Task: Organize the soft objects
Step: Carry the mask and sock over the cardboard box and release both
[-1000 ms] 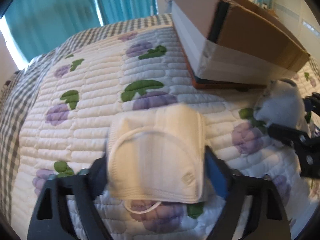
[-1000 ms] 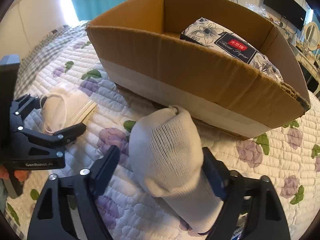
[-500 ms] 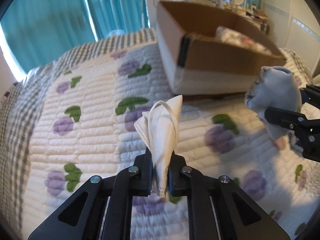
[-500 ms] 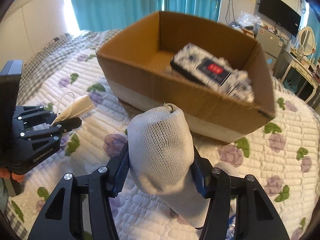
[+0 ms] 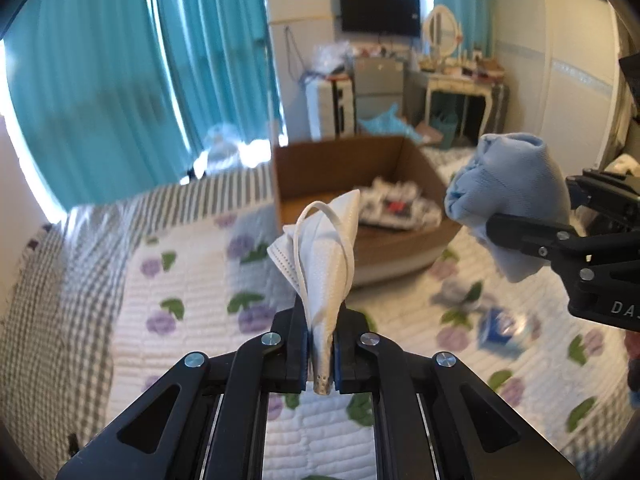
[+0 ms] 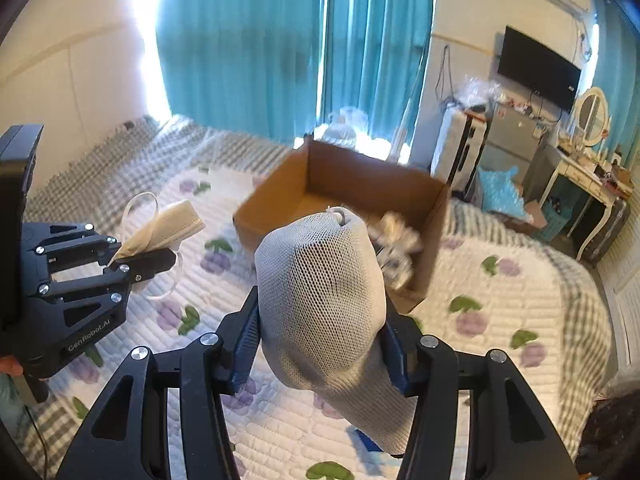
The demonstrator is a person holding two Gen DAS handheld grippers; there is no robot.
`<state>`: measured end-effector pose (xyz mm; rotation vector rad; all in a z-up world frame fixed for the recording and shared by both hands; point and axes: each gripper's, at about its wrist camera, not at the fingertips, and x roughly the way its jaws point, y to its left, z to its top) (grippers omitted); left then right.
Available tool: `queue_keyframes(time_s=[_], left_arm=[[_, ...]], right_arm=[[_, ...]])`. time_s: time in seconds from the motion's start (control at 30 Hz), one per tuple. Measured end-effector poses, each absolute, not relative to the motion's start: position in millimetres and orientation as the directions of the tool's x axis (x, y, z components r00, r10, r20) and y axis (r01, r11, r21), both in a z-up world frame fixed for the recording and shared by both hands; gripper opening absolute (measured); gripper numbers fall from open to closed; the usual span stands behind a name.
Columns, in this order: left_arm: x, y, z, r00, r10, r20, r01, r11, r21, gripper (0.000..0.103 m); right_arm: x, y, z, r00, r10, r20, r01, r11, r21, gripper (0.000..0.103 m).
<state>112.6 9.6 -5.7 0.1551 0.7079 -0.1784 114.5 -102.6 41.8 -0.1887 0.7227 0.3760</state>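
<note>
My left gripper [image 5: 322, 344] is shut on a folded white face mask [image 5: 325, 256] and holds it high above the bed; both show at the left of the right wrist view, gripper [image 6: 132, 256], mask [image 6: 168, 228]. My right gripper [image 6: 320, 340] is shut on a rolled pale sock [image 6: 324, 296], also lifted; in the left wrist view the sock [image 5: 510, 196] looks light blue. An open cardboard box [image 5: 344, 164] [image 6: 344, 184] stands on the quilt ahead of both grippers, with a patterned tissue pack [image 5: 396, 208] inside.
The bed has a white quilt with purple and green flowers [image 5: 192, 280] and a checked border. A small blue-white item [image 5: 500, 326] lies on the quilt at the right. Teal curtains [image 6: 280, 48], a dresser and a TV stand beyond the bed.
Both grippers have risen well above the bed with their loads, so the box now looks smaller and farther. Earlier the left gripper closed on the mask, which lay flat on the quilt.
</note>
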Motion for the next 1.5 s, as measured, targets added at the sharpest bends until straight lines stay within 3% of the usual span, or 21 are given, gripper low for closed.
queue_keyframes(time_s=[0.3,0.6,1.1,1.23,1.37,1.4,1.43,1.5], left_arm=[[138,-12,48,0.796,-0.165,-0.583,0.241,0.969,0.055,0.007],[205,-30,47,0.809,-0.174,-0.561,0.248,0.967,0.059,0.007],[292,-37,-27,0.747,-0.149,-0.647,0.233,0.971,0.046,0.007],[298,-36,-39,0.737,-0.142,-0.661,0.231,0.972,0.048,0.015],[299,-34,-45,0.728,-0.132,-0.673,0.215,0.976,0.041,0.015],[300,-35,-45,0.724,-0.127,-0.678,0.206,0.978,0.038,0.025],[299,-34,-45,0.724,-0.122,-0.679,0.198,0.979,0.036,0.043],[291,-33,-40,0.746,-0.116,-0.656,0.184,0.982,0.036,0.064]], right_arm=[[125,-121,109,0.745,0.283,-0.604,-0.375,0.926,-0.029,0.051],[185,-126,135,0.766,0.287,-0.575,-0.357,0.934,-0.009,0.049],[310,-121,57,0.701,0.282,-0.655,-0.334,0.941,0.047,0.047],[327,-117,34,0.682,0.287,-0.672,-0.337,0.940,0.059,0.047],[332,-117,23,0.685,0.307,-0.661,-0.336,0.938,0.087,0.055],[332,-117,22,0.691,0.306,-0.655,-0.332,0.939,0.090,0.061],[331,-118,23,0.697,0.308,-0.648,-0.329,0.940,0.094,0.071],[328,-120,26,0.714,0.299,-0.633,-0.315,0.945,0.090,0.080]])
